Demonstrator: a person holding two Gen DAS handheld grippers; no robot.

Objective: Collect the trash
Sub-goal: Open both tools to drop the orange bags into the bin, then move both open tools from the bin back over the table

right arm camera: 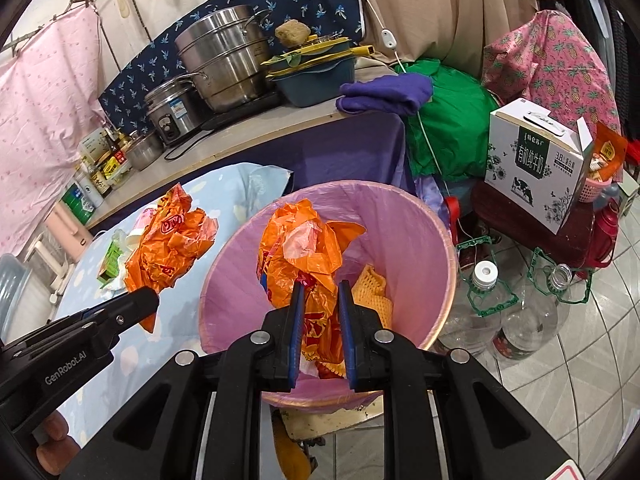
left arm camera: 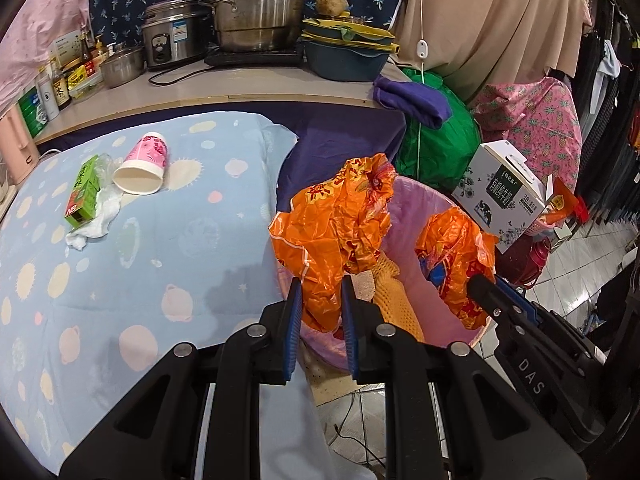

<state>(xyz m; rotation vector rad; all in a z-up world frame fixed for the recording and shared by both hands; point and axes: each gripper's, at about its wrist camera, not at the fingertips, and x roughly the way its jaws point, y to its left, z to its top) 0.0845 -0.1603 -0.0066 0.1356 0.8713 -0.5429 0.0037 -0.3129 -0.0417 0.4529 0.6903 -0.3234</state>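
- Standing just right of the desk (left arm camera: 120, 248): lined bin (right arm camera: 436, 248), a mesh sleeve (right arm camera: 372, 292) lying inside.
- Hanging over the bin mouth, in the right tongs (right arm camera: 320, 292): crumpled bag (right arm camera: 304, 240).
- Hanging over the bin's desk-side rim, in the left tongs (left arm camera: 320, 292): second bag (left arm camera: 332, 224).
- Lying together on the desk's far left: tipped cup (left arm camera: 142, 166), carton (left arm camera: 84, 192), tissue (left arm camera: 96, 224).
- Running behind the desk: shelf (left arm camera: 240, 88) bearing pots (left arm camera: 256, 8).
- Standing right of the bin on the floor: bottles (right arm camera: 504, 312); behind them, a milk box (right arm camera: 536, 164).

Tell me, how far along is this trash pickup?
Done: yellow foam netting lies in the pink bin. In hand: each hand-held gripper, left and right, grips an orange bag over it. Left: paper cup, green carton and tissue on the table.
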